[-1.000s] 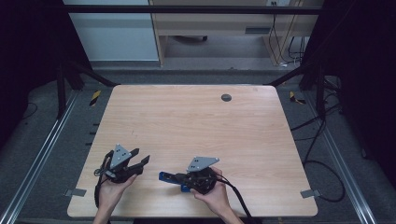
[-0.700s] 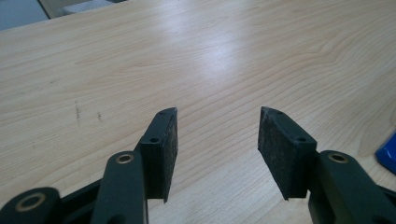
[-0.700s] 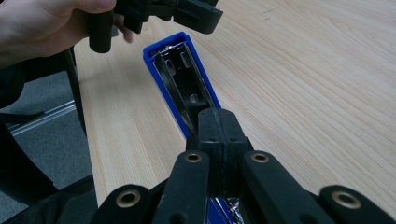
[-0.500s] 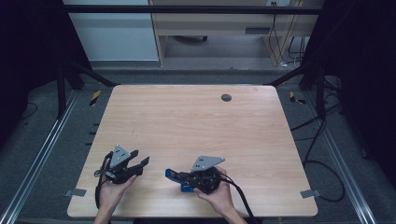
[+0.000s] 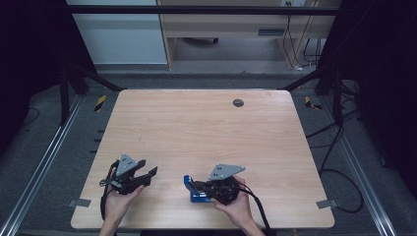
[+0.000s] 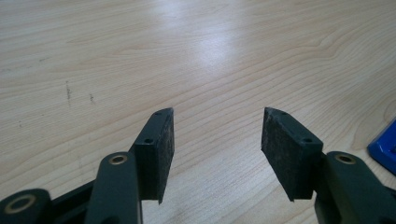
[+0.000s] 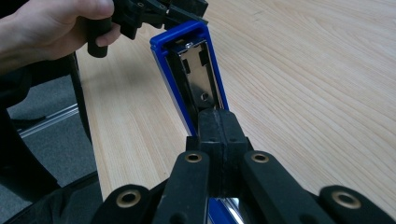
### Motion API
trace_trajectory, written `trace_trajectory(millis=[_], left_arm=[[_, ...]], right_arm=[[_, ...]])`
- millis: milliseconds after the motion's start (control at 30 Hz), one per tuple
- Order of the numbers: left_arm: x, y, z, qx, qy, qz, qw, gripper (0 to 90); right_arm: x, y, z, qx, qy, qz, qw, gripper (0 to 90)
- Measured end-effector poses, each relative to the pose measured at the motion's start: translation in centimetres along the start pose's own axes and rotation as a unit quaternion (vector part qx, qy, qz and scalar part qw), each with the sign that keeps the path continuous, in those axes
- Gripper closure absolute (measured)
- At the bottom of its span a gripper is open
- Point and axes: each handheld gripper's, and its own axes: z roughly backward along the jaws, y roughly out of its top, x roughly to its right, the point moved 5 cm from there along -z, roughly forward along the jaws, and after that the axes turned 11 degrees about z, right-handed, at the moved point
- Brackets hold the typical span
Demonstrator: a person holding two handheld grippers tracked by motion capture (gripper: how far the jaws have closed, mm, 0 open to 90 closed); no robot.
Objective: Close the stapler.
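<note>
At the table's (image 5: 206, 128) near edge the blue stapler (image 5: 194, 189) is clamped in the shut right gripper (image 5: 196, 187), its long axis pointing toward the left gripper (image 5: 147, 175), whose empty jaws have just been opening, close beside it

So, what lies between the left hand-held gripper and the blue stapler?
Nothing: in the high view, bare wooden table separates the left hand-held gripper from the blue stapler.

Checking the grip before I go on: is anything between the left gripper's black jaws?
No, the left gripper stands open over bare wooden table.
</note>
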Motion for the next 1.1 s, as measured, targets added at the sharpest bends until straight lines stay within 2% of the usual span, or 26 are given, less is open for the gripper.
trace_trajectory(millis=[233, 533, 700, 967, 1100], left_arm=[[0.0, 0.0, 0.0, -0.002, 0.001, -0.003, 1.0000, 44.5], [0.0, 0.0, 0.1, 0.001, 0.001, 0.001, 1.0000, 44.1], [-0.1, -0.1, 0.1, 0.000, 0.001, 0.006, 1.0000, 42.9], [0.2, -0.2, -0.2, -0.007, 0.001, 0.000, 1.0000, 41.5], [0.2, -0.3, -0.3, -0.010, 0.003, 0.000, 0.9999, 41.4]], right_arm=[[0.5, -0.8, 1.1, 0.000, -0.009, -0.009, 0.9999, 90.0], [0.7, -1.0, 1.4, 0.002, -0.007, -0.015, 0.9999, 90.0], [1.3, -1.0, 2.3, 0.012, -0.015, -0.019, 0.9996, 90.0], [2.2, -0.5, 3.7, 0.027, -0.040, -0.029, 0.9984, 90.0], [2.4, -0.4, 3.9, 0.030, -0.044, -0.033, 0.9981, 90.0]])
